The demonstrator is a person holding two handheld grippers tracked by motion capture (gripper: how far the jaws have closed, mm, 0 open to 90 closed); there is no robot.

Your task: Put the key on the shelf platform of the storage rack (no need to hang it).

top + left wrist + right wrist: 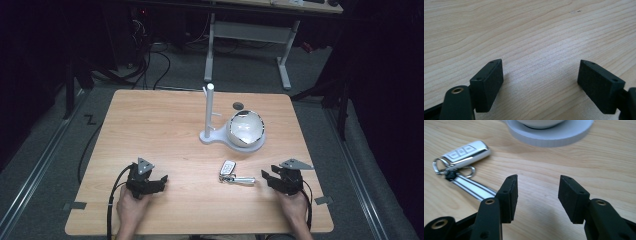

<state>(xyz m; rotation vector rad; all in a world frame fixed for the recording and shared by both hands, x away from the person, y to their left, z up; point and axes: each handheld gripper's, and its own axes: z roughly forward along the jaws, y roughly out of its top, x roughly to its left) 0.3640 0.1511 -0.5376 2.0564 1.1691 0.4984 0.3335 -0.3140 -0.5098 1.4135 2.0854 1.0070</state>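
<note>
A white car key fob [228,167] with a silver strap [243,179] on its ring lies on the wooden table [165,125], front centre. In the right gripper view the key fob [466,151] and the strap [475,188] lie left of the jaws. My right gripper [266,176] rests just right of the strap, its jaws apart with bare wood between them [537,192]. My left gripper [161,181] sits at the front left, open wide over bare tabletop [540,75]. A hand holds each gripper.
A white stand [210,135] with an upright post [209,107] and a shiny bowl [245,128] sits behind the key fob at mid-table. A small dark disc [238,106] lies farther back. Beyond the table are a desk frame and cables on the floor.
</note>
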